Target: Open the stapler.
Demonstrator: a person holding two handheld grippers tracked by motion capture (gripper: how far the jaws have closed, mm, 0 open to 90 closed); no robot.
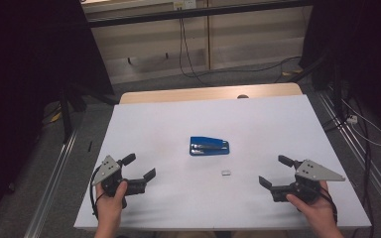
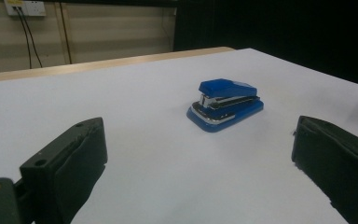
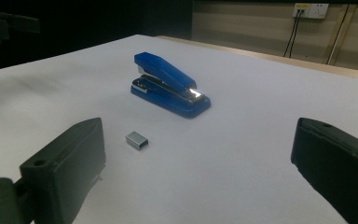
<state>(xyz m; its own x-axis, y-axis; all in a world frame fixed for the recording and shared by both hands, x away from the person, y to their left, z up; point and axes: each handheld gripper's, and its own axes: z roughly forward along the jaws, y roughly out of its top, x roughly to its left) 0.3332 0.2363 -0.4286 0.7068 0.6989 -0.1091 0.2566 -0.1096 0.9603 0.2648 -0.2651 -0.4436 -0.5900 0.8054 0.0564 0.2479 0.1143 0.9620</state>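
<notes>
Both tools idle at the near edge of the table point(image 1: 144, 119), jaws spread wide, nothing between them. Left tool point(image 1: 141, 166) near-left, right tool point(image 1: 273, 171) near-right. Stapler point(image 1: 209, 146) sits mid-table, closed, well apart from both. Staple block point(image 1: 225, 173) lies loose just in front of the stapler, nearer the right tool.

Risks, as I judge them:
- Staple block is small, flat and shiny: wide pads likely to push it across the table instead of pinching it, or crush and split the strip.
- Stapler is smooth plastic with a sloped top: a one-sided grab could make it slide or spin.
- Opening it needs the base pinned; otherwise the whole thing lifts.
</notes>
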